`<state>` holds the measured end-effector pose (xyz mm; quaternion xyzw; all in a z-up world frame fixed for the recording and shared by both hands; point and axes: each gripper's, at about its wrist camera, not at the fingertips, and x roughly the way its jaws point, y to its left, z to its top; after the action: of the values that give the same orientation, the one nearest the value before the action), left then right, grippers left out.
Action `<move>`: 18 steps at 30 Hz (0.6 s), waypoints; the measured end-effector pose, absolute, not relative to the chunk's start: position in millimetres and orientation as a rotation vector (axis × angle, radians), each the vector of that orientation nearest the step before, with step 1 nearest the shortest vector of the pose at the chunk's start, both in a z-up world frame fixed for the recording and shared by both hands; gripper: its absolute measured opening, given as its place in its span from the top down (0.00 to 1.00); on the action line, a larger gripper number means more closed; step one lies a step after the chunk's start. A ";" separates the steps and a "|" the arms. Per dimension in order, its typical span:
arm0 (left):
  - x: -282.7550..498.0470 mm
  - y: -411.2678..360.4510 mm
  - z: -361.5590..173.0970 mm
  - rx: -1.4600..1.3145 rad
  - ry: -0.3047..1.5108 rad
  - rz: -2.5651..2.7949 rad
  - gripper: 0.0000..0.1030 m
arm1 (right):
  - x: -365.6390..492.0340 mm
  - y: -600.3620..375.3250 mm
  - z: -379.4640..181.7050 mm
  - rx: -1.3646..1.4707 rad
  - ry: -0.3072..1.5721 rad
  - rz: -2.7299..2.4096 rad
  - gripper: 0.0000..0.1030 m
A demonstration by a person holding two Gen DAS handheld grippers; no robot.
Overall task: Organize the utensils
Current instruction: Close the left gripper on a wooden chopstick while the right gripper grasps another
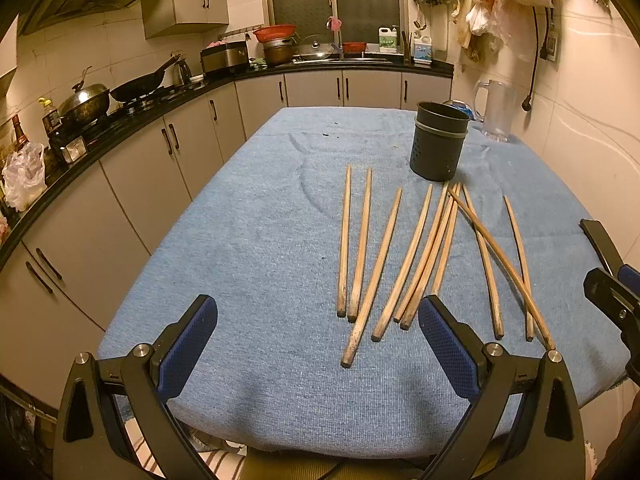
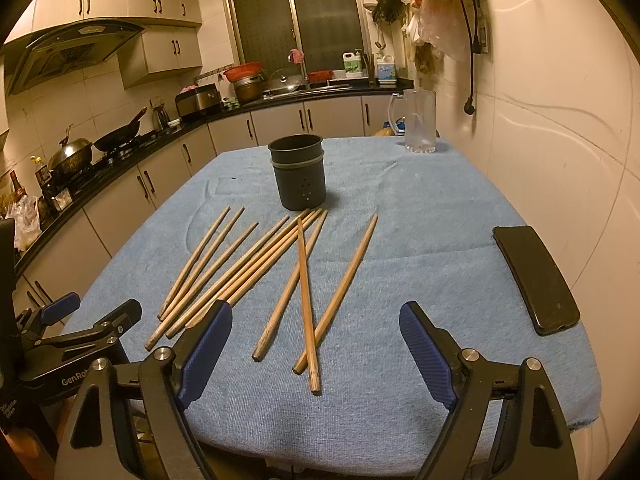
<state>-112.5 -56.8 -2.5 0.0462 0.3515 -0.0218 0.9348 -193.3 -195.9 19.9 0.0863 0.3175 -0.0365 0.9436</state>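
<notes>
I see a big table with a blue cloth (image 1: 260,240) on it. It sits in a kitchen, with a long dark counter (image 1: 168,96) off to the left side.

My left gripper (image 1: 318,338) hangs over the near edge of the table. Its two blue pads are wide apart and nothing is between them. My right gripper (image 2: 316,342) is at the near edge too. Its pads are also wide apart, and they are not pressing on anything. The near ends of a few sticks lie on the cloth below the gap.

A clear jug (image 2: 418,120) stands at the far right corner. A black holder cup (image 2: 298,172) stands upright near the middle of the table, just past the far tips of the sticks. A black phone (image 2: 534,278) lies flat on the right side, well apart from the sticks.

The wooden chopsticks (image 2: 240,264) lie loose on the cloth, spread out like a fan. One stick (image 2: 306,304) lies across two others.
</notes>
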 end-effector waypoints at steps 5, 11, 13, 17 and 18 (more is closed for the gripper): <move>-100.9 -57.9 0.2 0.117 0.740 -0.077 0.03 | -184.0 -202.0 20.4 0.193 0.660 -0.064 0.16; -56.1 -50.2 13.8 0.105 0.800 -0.141 0.03 | -147.1 -235.1 32.4 0.312 0.729 -0.034 0.21; -39.6 -47.4 15.6 0.095 0.830 -0.159 0.07 | -132.8 -242.7 38.3 0.305 0.754 -0.039 0.25; -0.6 -43.4 10.9 0.071 0.931 -0.184 0.28 | -101.0 -260.7 35.9 0.353 0.836 -0.024 0.40; 11.0 -41.6 8.5 0.053 0.968 -0.197 0.37 | -91.6 -267.4 31.8 0.390 0.866 -0.022 0.44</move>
<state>11.0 -41.6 8.5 0.0256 0.4644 -0.0946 0.8802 -91.6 -267.4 31.8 0.1879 0.4168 -0.0104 0.8893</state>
